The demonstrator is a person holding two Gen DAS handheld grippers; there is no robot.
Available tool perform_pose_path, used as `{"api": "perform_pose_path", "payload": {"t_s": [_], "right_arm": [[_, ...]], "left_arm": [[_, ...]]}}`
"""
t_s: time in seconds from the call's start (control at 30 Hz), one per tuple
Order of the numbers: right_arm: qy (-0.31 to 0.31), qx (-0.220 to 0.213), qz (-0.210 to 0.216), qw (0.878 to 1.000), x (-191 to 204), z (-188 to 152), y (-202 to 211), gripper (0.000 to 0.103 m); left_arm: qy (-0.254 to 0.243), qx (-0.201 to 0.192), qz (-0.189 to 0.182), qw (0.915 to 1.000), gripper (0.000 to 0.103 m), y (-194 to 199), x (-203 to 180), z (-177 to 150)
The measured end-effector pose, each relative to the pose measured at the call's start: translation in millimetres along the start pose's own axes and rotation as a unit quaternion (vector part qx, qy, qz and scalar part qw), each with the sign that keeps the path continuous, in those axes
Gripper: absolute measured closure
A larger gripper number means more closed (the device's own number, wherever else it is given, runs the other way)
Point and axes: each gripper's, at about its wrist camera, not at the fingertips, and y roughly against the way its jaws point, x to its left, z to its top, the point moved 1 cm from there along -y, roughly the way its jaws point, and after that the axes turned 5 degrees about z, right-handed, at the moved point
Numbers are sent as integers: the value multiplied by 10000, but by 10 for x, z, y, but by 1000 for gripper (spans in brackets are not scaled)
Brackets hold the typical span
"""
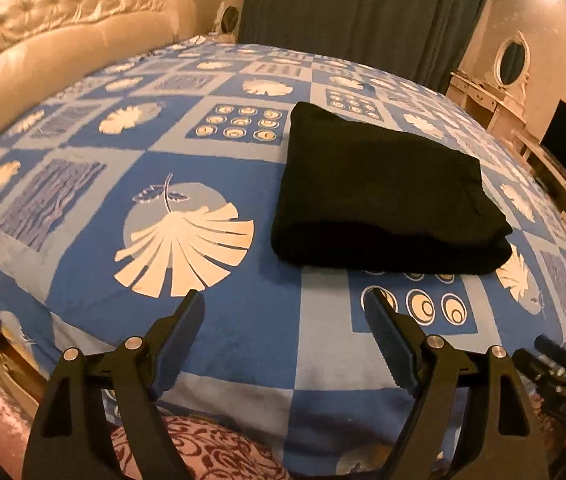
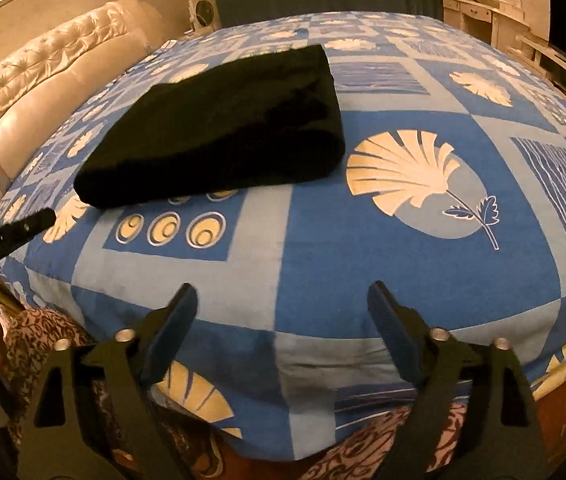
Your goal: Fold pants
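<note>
Left gripper (image 1: 285, 312) hangs low over the near edge of the bed (image 1: 83, 240), fingers spread wide, nothing between them. Ahead and slightly right of it lie the black pants (image 1: 383, 196), already a compact stacked rectangle on the blue patterned cover, well apart from both grippers. In the right wrist view the pants (image 2: 219, 132) sit up-left, toward the headboard (image 2: 43, 80). Right gripper (image 2: 283, 304) is also released, jaws wide, holding nothing, near the bed's front edge.

Judgement: fold looks done or nearly done; layers stacked, edges fairly even. Fabric reads soft, thick, limp and light, maybe knit or fleece; not slippery, not fragile. It will sag and unfold if lifted by one corner. If more handling is needed, best hold is the thick folded edge facing the grippers, pinching all layers together, one gripper at each end, or the two near corners.
</note>
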Motion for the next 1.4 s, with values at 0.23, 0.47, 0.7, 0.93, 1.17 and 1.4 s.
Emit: {"api": "perform_pose_path", "payload": {"t_s": [0.23, 0.47, 0.7, 0.93, 1.17, 1.4], "right_arm": [[111, -7, -24, 9999, 25, 147, -24, 14], [166, -25, -27, 9999, -17, 154, -80, 14], [84, -67, -26, 9999, -64, 197, -98, 14], [14, -42, 16, 10000, -106, 223, -122, 14], [-13, -64, 0, 10000, -134, 244, -124, 14], [14, -31, 5, 10000, -118, 242, -133, 14]], "left_arm": [[-47, -186, 171, 9997, 22, 95, -42, -44], [-26, -45, 127, 9999, 22, -1, -96, -88], [-119, 9, 179, 9998, 22, -51, -136, -91], [-208, 79, 144, 9996, 22, -77, -180, -106], [-230, 67, 145, 9996, 22, -76, -197, -110], [-232, 85, 133, 9996, 22, -85, -195, -112]]}}
